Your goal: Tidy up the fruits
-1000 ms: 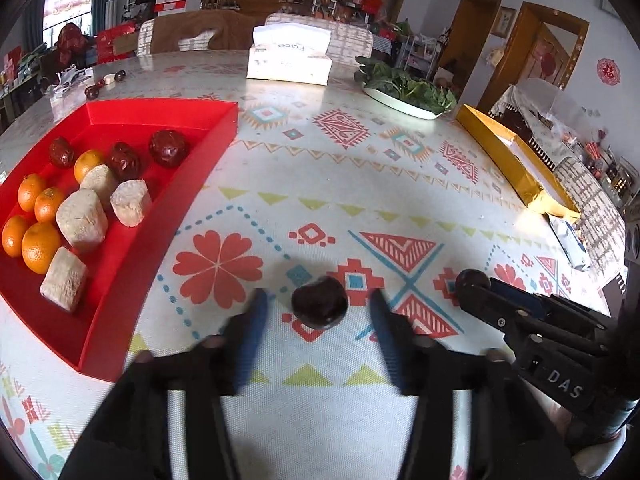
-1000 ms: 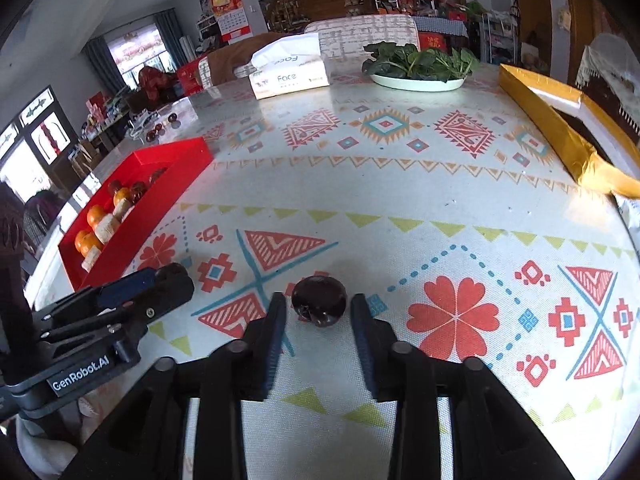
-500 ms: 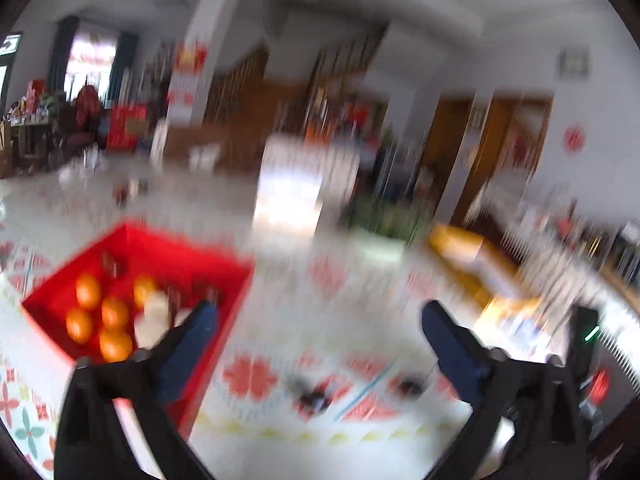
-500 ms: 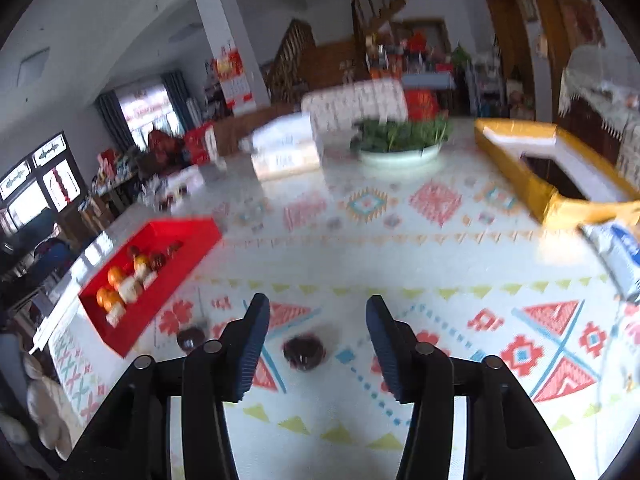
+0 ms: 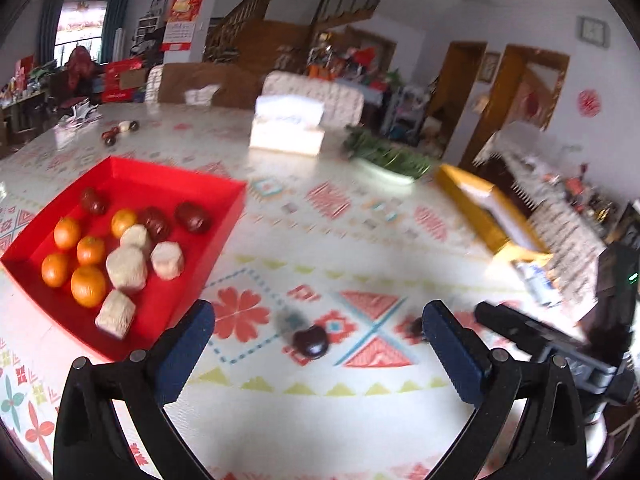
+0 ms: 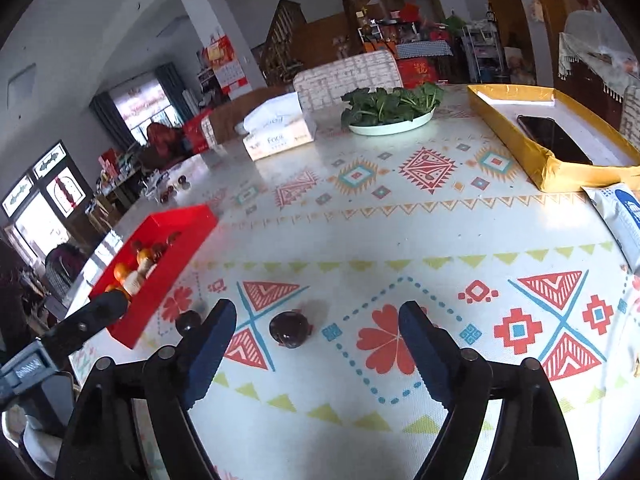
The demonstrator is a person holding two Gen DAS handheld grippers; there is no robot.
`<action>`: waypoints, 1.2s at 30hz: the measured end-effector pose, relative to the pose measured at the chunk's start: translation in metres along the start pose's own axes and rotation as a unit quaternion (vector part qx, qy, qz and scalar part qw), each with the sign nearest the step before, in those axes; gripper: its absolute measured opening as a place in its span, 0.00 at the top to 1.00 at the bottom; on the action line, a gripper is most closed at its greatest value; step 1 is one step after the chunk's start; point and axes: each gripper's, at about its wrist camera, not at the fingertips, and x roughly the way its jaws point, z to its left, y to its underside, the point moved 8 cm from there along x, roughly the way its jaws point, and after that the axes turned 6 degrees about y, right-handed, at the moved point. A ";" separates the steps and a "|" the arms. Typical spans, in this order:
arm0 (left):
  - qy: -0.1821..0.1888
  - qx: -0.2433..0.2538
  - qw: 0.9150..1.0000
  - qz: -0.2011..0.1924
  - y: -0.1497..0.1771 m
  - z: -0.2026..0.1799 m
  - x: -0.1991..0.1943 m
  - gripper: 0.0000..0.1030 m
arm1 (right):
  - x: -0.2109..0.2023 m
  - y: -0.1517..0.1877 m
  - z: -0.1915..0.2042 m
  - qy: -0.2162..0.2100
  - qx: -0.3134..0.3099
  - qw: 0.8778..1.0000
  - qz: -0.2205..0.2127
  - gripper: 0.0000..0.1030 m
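Note:
A dark red plum-like fruit (image 5: 311, 341) lies on the patterned tablecloth, also in the right wrist view (image 6: 289, 329). My left gripper (image 5: 318, 354) is open wide and raised above the table, the fruit between and beyond its fingers. My right gripper (image 6: 316, 344) is open wide too, raised, the fruit just left of its middle. A red tray (image 5: 224, 216) at the left holds several oranges (image 5: 88, 285), several pale cut chunks (image 5: 126, 268) and dark red fruits (image 5: 193, 217). The tray also shows in the right wrist view (image 6: 160, 280).
A tissue box (image 6: 278, 136), a plate of greens (image 6: 390, 114) and a yellow box (image 6: 560, 168) with a phone (image 6: 554, 138) stand at the far side. A white packet (image 6: 620, 216) lies right. A few small fruits (image 5: 120, 132) lie far left.
Both grippers have lifted away from the fruit and opened wider. The fruit stays on the cloth. The views have tilted up and pulled back.

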 end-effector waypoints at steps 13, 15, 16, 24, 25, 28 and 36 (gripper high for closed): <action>-0.021 -0.037 0.998 0.042 0.015 0.029 0.037 0.00 | 0.023 -0.016 -0.010 -0.029 0.029 0.999 0.004 0.17; -0.019 -0.042 0.998 0.044 0.015 0.030 0.039 0.00 | 0.026 -0.015 -0.014 -0.035 0.043 0.998 0.009 0.17; -0.021 -0.040 0.998 0.045 0.015 0.030 0.040 0.00 | 0.026 -0.015 -0.015 -0.037 0.047 0.998 0.009 0.17; -0.037 -0.024 0.997 0.059 0.019 0.026 0.045 0.00 | 0.031 -0.012 -0.036 -0.081 0.129 0.988 0.034 0.16; -0.041 -0.021 0.997 0.063 0.020 0.026 0.047 0.00 | 0.032 -0.011 -0.038 -0.085 0.140 0.986 0.037 0.16; -0.048 -0.018 0.996 0.069 0.021 0.026 0.048 0.00 | 0.034 -0.010 -0.046 -0.103 0.169 0.979 0.045 0.17; -0.071 -0.009 0.994 0.087 0.023 0.028 0.054 0.00 | 0.033 -0.011 -0.043 -0.097 0.165 0.981 0.040 0.15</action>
